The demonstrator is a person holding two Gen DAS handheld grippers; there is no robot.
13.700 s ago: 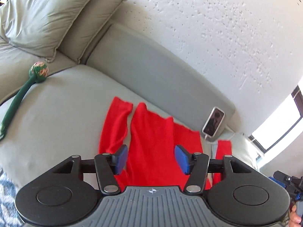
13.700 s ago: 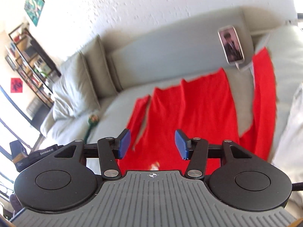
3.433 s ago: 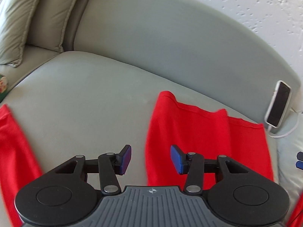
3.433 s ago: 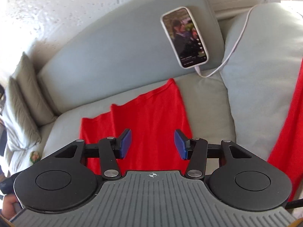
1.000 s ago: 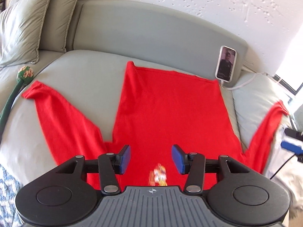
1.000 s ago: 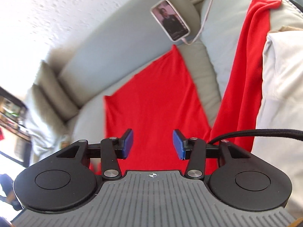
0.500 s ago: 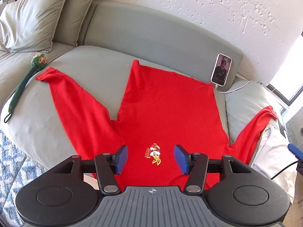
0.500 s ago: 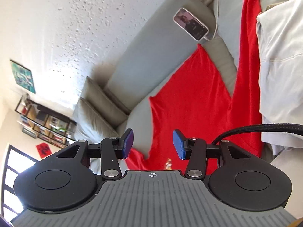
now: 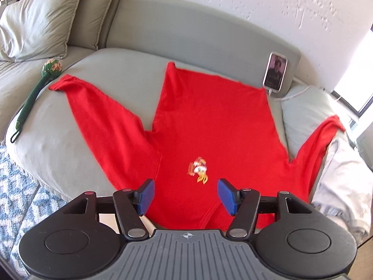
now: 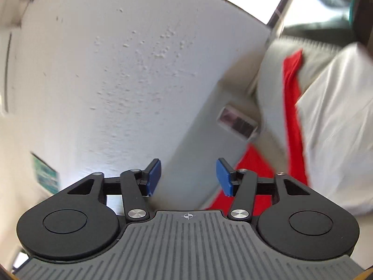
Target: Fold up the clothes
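A red long-sleeved shirt (image 9: 209, 121) lies spread flat on the grey sofa seat (image 9: 121, 70), collar toward me, with a small cartoon print (image 9: 198, 169) on the chest. Its left sleeve (image 9: 100, 116) stretches toward the back left. Its right sleeve (image 9: 319, 140) drapes over a cushion. My left gripper (image 9: 186, 197) is open and empty, above the collar end. My right gripper (image 10: 188, 177) is open and empty, tilted up toward the wall; the right sleeve (image 10: 291, 107) shows blurred at its right.
A phone (image 9: 275, 72) on a white cable leans against the sofa back. A green maraca-like toy (image 9: 39, 86) lies at the seat's left. White cloth (image 9: 345, 182) is piled at the right. Pillows (image 9: 39, 21) sit at the back left. A blue patterned rug (image 9: 16, 186) covers the floor.
My left gripper has pulled back a little, so the whole shirt stays in view. My right gripper has swung upward and away from the shirt toward the wall. Both stay open.
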